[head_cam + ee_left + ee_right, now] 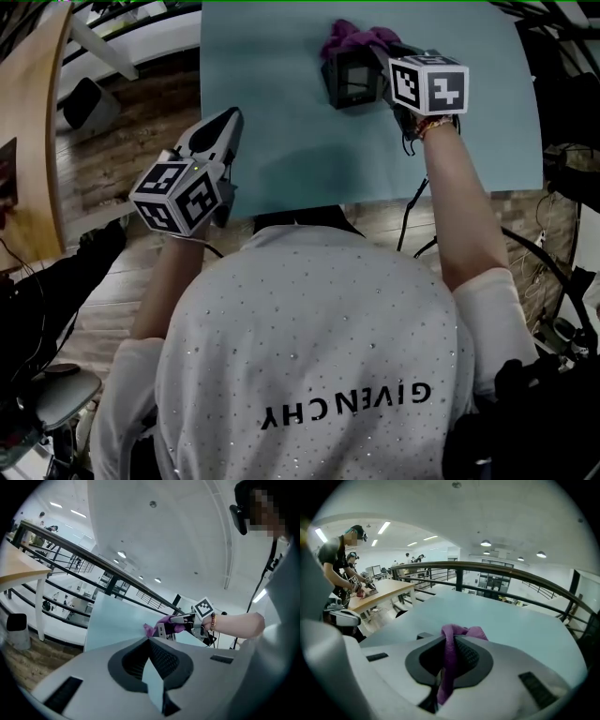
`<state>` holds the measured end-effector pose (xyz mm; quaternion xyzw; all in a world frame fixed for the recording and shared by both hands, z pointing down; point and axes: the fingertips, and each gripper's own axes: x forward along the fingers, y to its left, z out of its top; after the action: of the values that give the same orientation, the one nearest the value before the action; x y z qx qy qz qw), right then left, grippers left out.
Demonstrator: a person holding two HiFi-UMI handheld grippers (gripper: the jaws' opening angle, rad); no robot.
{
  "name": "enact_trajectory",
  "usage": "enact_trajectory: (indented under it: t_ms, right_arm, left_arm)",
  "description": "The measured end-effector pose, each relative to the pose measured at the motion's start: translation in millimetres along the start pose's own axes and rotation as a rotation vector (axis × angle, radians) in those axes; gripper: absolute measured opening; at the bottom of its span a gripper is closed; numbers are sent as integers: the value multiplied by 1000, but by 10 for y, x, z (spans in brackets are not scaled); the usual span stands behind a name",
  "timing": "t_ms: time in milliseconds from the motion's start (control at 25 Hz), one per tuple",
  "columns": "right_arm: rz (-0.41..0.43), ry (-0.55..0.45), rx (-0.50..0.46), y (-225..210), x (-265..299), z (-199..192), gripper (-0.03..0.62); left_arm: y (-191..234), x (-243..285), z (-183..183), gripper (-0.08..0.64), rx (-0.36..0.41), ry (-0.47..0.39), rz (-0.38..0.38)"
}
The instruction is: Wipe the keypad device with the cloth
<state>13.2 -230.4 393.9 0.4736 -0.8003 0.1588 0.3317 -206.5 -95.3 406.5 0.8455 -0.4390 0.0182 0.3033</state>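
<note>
Clamping the cloth in the right gripper just right of the keypad device — holding the left gripper, parted and empty, well back by the tabletop edge.

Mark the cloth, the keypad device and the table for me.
cloth [446,667], right gripper view, strip pinched between the jaws
keypad device [354,84], head view, middle of its dark body
table [281,94], head view, bare top

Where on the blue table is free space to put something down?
The table's left half is bare, from the left gripper to the far edge, as is the middle below the keypad device. The far side is crowded with the device, cloth and right gripper.
</note>
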Motion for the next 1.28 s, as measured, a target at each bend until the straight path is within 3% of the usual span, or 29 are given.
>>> enact_trajectory:
  t_ms: [400, 560, 640, 760, 840, 960, 1040, 1280]
  right_arm:
    - [90, -17, -74, 599, 118, 97, 17]
    - [162, -26, -49, 755, 139, 169, 17]
    - [178, -82, -40, 848, 132, 311, 17]
    - [275, -158, -28, 1090, 35, 402, 15]
    - [336, -128, 2, 1201, 27, 234, 15]
    - [280, -43, -7, 1108, 155, -133, 15]
    - [242, -39, 2, 1014, 202, -262, 15]
    - [269, -51, 72, 1029, 185, -523, 15]
  left_arm:
    - [27, 40, 123, 0, -6, -12, -16]
    - [27, 106, 170, 0, -6, -19, -2]
    - [95, 111, 184, 0, -6, -31, -8]
    - [129, 128, 201, 0, -10, -45, -31]
    - [92, 172, 194, 0, -15, -36, -41]
    - [30, 270, 161, 0, -11, -11, -58]
    - [5, 333, 126, 0, -6, 5, -72]
    - [-87, 505, -10, 0, 3, 57, -114]
